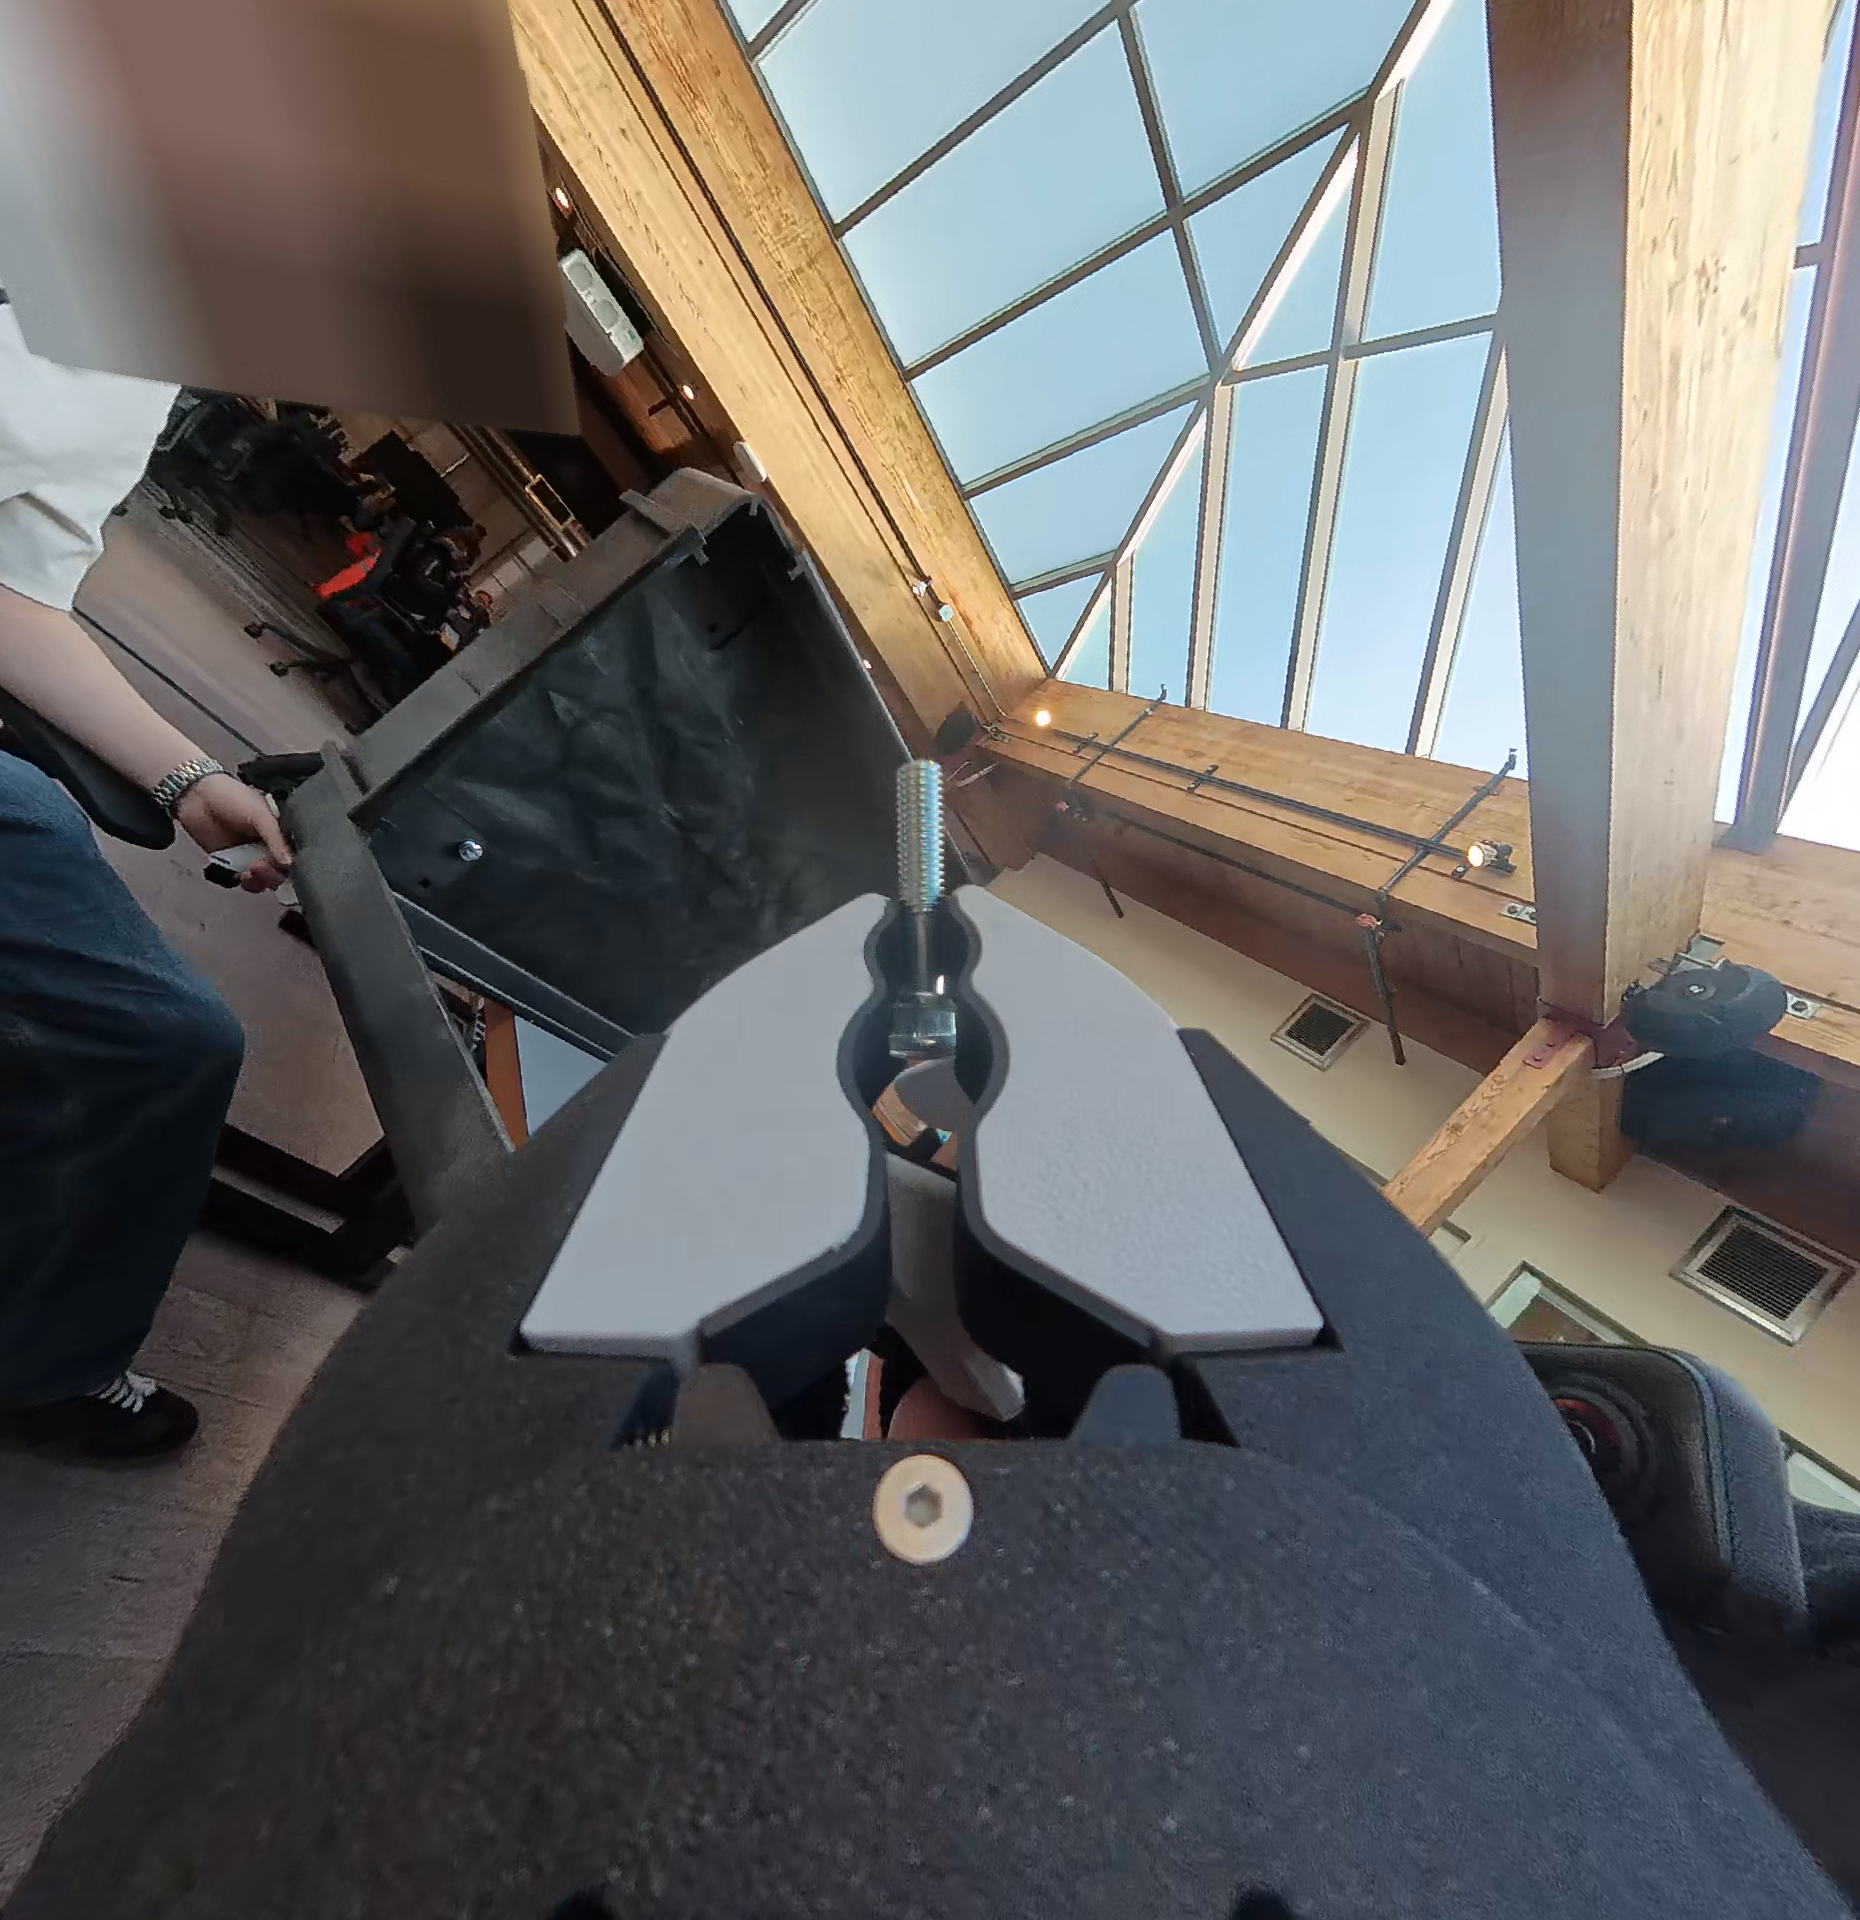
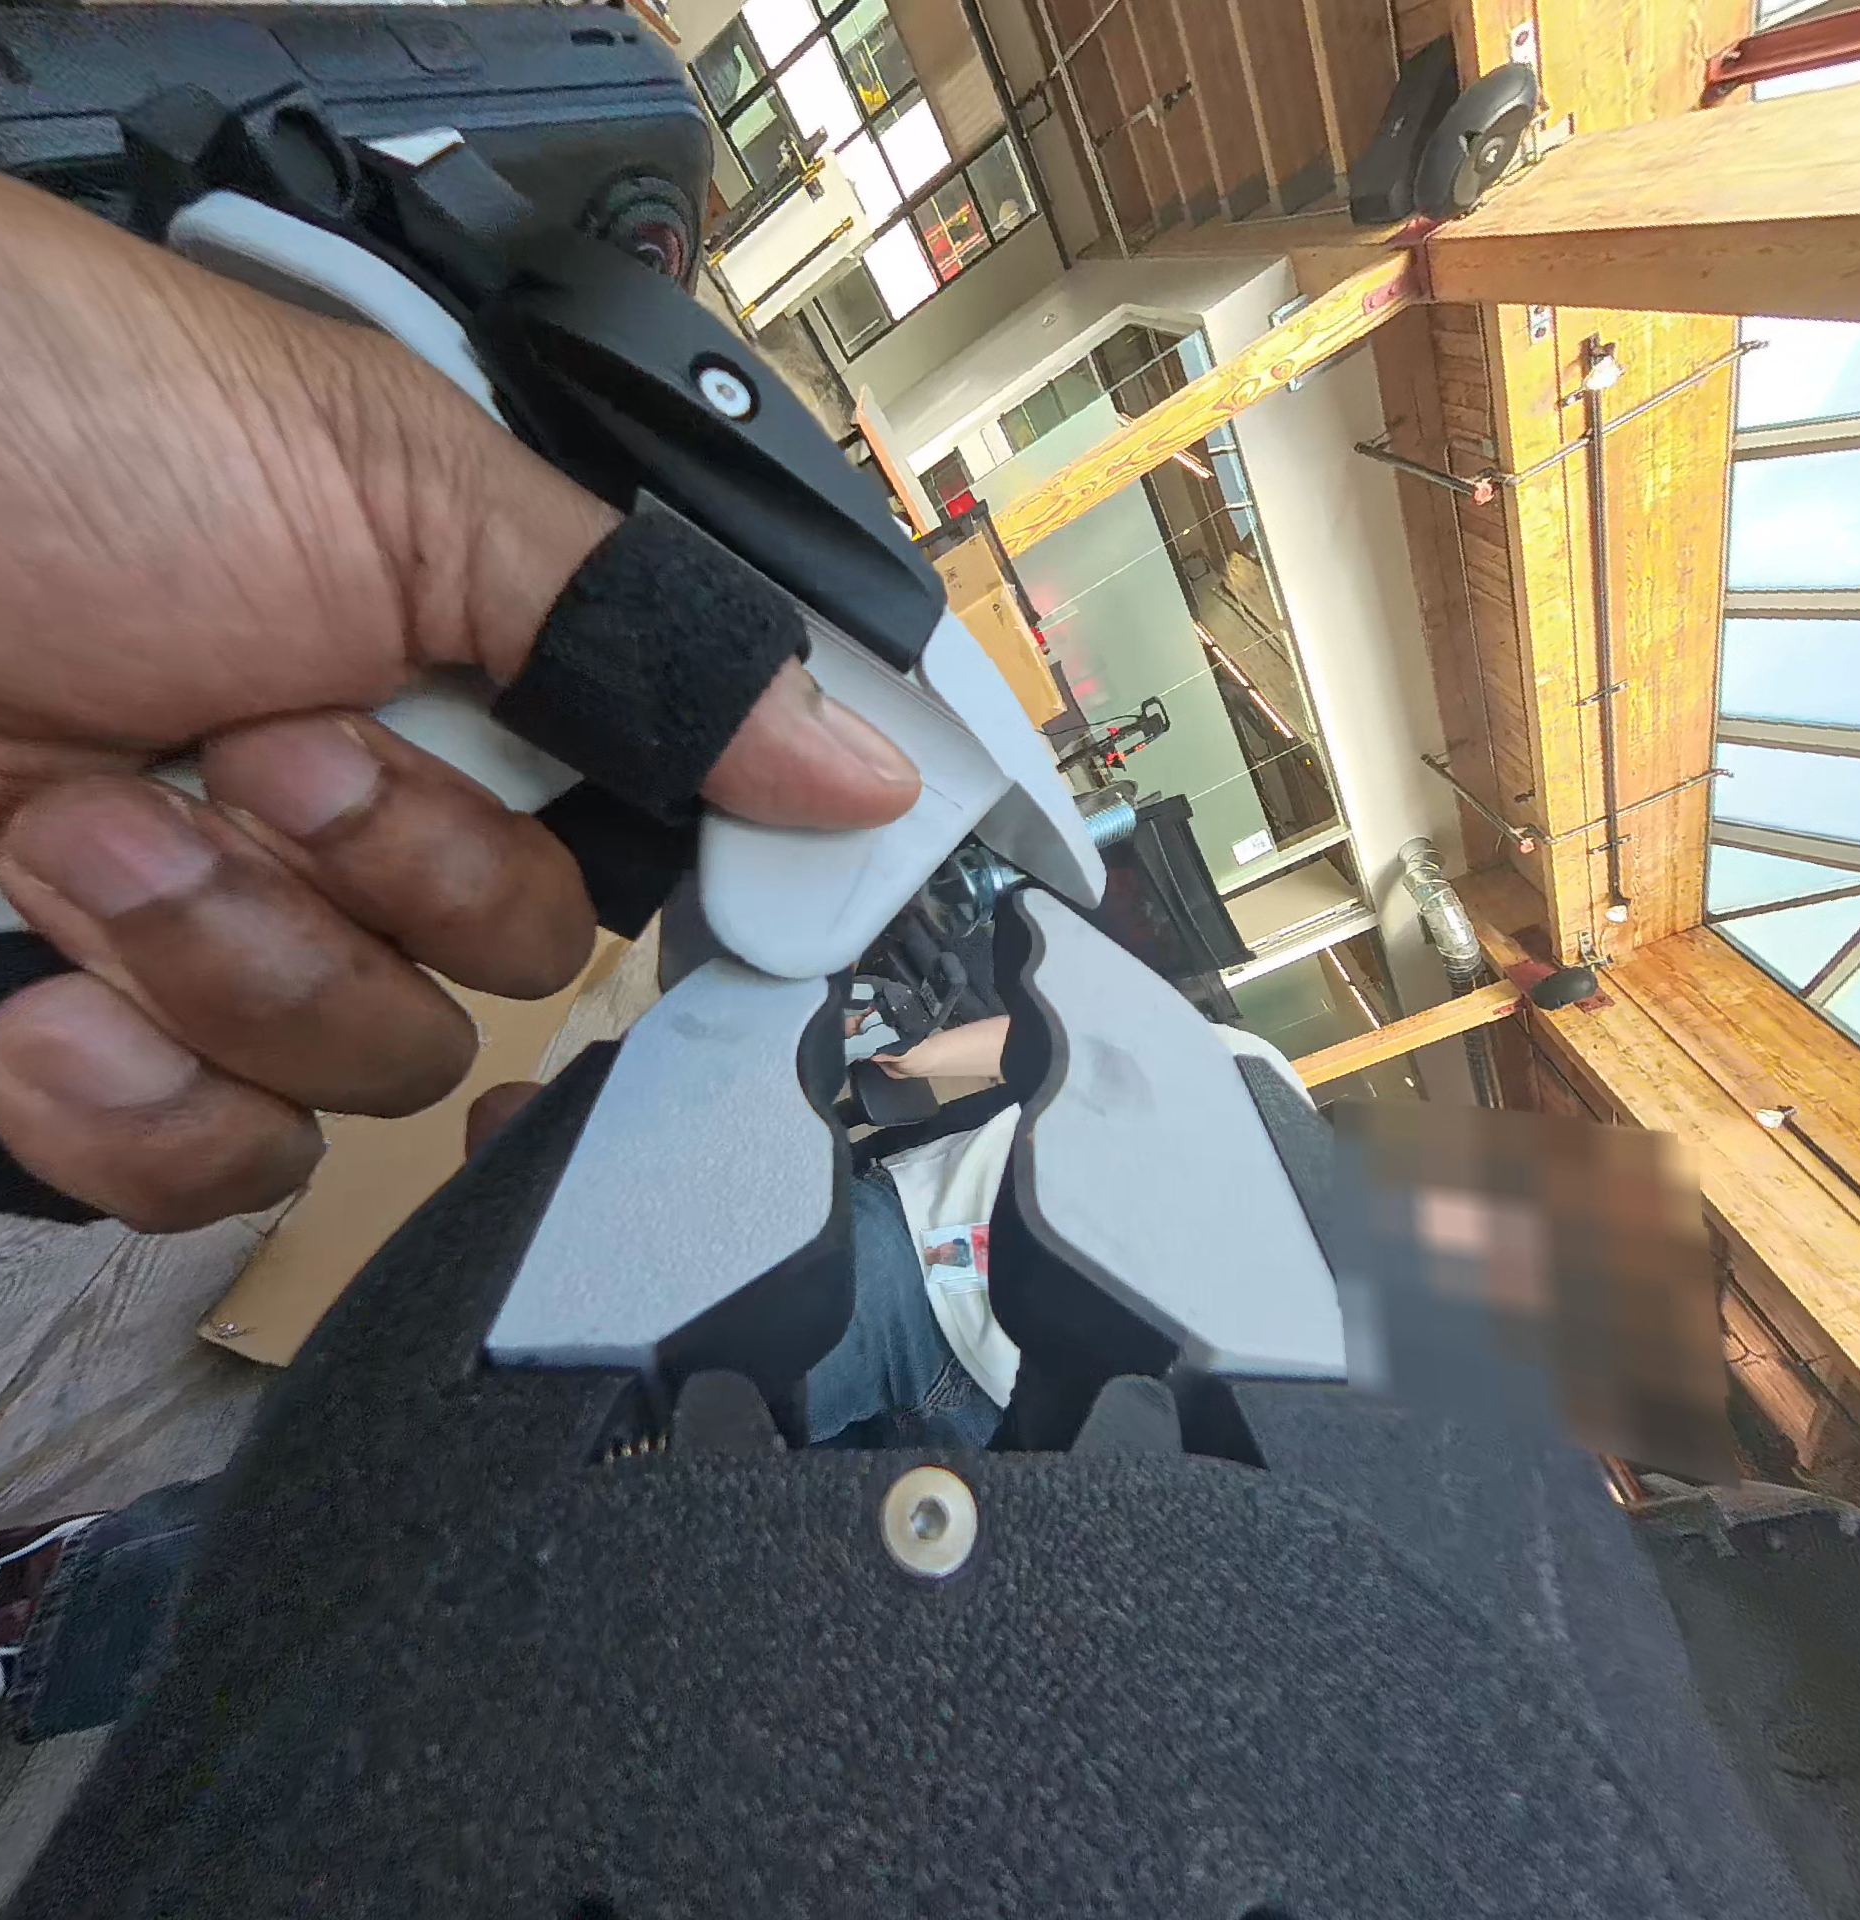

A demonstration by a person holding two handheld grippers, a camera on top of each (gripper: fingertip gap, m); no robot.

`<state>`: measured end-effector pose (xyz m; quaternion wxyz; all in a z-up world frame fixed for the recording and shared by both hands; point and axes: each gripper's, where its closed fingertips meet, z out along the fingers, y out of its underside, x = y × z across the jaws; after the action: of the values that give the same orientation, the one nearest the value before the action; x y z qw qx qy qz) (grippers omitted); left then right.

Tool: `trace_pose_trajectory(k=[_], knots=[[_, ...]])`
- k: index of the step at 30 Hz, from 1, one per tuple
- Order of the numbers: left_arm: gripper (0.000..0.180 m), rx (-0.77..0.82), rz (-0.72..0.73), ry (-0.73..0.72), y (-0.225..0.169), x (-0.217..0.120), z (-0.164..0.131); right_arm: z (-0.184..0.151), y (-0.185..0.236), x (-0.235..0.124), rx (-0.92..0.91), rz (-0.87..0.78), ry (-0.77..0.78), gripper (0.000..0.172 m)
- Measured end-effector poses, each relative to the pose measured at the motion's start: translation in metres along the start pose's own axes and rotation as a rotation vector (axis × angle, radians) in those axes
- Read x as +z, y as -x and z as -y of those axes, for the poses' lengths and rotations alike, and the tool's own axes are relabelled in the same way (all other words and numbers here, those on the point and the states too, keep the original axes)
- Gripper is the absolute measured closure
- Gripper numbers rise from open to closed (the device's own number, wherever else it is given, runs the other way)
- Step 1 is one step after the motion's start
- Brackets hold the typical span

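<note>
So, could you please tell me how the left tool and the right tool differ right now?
The left tool is clamped on a silver bolt; the right tool grips nothing. Left fingers nearly meet; right fingers stand apart. Both have grey fingers on black bodies.

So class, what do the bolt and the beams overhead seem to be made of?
Bolt in the left gripper: probably zinc-plated steel, going by its bright silvery shine and crisp threads. Beams: apparently wood with a clear or light finish, showing warm brown grain.
</note>
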<state>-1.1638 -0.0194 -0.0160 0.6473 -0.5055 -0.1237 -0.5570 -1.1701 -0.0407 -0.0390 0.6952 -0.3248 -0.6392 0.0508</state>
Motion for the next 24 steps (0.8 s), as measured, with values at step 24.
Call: trace_pose_trajectory(k=[24], knots=[[0.174, 0.452, 0.121, -0.482, -0.082, -0.117, 0.264, -0.077, -0.055, -0.015, 0.115, 0.206, 0.015, 0.157]])
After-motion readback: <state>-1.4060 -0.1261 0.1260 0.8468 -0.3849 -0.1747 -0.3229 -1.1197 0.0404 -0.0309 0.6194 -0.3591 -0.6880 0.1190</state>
